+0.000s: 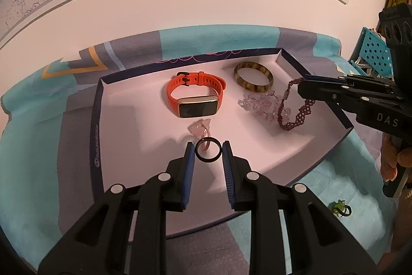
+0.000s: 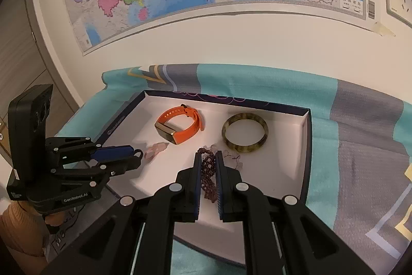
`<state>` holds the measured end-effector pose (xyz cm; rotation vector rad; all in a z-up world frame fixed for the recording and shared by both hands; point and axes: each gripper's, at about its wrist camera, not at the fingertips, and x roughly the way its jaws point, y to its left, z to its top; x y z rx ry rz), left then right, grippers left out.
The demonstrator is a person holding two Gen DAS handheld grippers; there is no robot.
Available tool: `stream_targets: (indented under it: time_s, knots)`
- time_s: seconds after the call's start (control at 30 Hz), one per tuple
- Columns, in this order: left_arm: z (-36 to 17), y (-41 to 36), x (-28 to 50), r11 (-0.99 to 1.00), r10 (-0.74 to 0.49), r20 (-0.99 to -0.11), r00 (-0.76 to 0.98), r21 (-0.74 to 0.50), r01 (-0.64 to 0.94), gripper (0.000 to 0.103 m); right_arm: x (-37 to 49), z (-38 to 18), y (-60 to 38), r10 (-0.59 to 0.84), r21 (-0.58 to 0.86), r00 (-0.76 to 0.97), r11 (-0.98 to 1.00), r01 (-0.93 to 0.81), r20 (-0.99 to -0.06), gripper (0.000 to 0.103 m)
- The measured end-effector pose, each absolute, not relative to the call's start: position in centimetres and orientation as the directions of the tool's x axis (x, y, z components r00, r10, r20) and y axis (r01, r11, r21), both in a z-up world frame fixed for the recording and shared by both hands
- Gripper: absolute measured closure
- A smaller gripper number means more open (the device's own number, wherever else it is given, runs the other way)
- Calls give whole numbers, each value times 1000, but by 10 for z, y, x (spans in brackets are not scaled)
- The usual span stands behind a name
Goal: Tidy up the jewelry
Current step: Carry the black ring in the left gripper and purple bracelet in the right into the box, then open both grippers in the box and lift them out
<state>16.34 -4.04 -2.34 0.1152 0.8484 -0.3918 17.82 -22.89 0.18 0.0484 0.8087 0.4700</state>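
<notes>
Grippers over white tray: left gripper pinching black ring, right gripper clamping beaded bracelet, hanging beside orange watch and bangle.

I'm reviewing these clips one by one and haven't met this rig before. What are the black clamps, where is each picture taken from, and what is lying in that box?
There is no robot here: a person holds a two-finger clamp in each hand, and a fisheye camera on each one looks along its fingers.

One picture looks out from the left gripper, which pinches a black ring. The other looks out from the right gripper, which is closed on a dark red beaded bracelet.

Both hang over a shallow white box on a patterned cloth. In it lie an orange watch, a mottled bangle, a clear bead bracelet and a pink stone piece. A small green piece lies on the cloth outside.
</notes>
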Motion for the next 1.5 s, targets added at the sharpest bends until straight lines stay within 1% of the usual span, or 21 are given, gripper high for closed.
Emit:
stream_targets:
  time_s: [0.47, 0.53, 0.6, 0.73, 0.77, 0.93, 1.0, 1.03, 1.17, 1.23, 1.3, 1.5]
  knots:
    - [-36, -46, 181, 925, -278, -788, 549, -67, 373, 80, 209, -17, -232, 391, 237, 564, 915, -328, -728, 93]
    - [-35, -46, 182, 926, -278, -788, 550, -67, 372, 80, 209, -20, -231, 389, 235, 557, 915, -329, -734, 90]
    - [-35, -46, 182, 927, -274, -787, 552, -64, 369, 79, 210, -22, -229, 380, 230, 554, 918, -323, -740, 90]
    - [-30, -44, 177, 929, -275, -777, 566, -63, 364, 77, 210, -23, -232, 375, 233, 557, 921, -312, -741, 90]
    - [-28, -44, 176, 929, -276, -773, 572, -62, 365, 75, 210, -22, -233, 375, 233, 559, 922, -310, -739, 90]
    - [-15, -36, 166, 927, -297, -743, 600, -75, 367, 69, 206, -20, -236, 375, 234, 565, 922, -307, -735, 89]
    - [-10, -32, 159, 926, -304, -731, 611, -76, 370, 69, 203, -20, -238, 374, 237, 568, 923, -302, -733, 85]
    - [-8, -31, 157, 926, -306, -726, 616, -76, 370, 69, 201, -19, -240, 372, 236, 570, 924, -299, -733, 85]
    - [-2, -22, 142, 925, -309, -710, 632, -69, 375, 68, 183, -11, -246, 384, 235, 583, 919, -317, -716, 84]
    - [0, -17, 132, 922, -317, -702, 637, -71, 380, 66, 168, -4, -247, 400, 229, 584, 910, -346, -706, 81]
    - [2, -13, 122, 921, -320, -697, 642, -71, 382, 65, 147, 1, -247, 427, 228, 575, 894, -386, -698, 75]
    - [-7, -7, 91, 908, -339, -710, 618, -73, 413, 64, 87, -6, -240, 446, 184, 525, 860, -477, -725, 73]
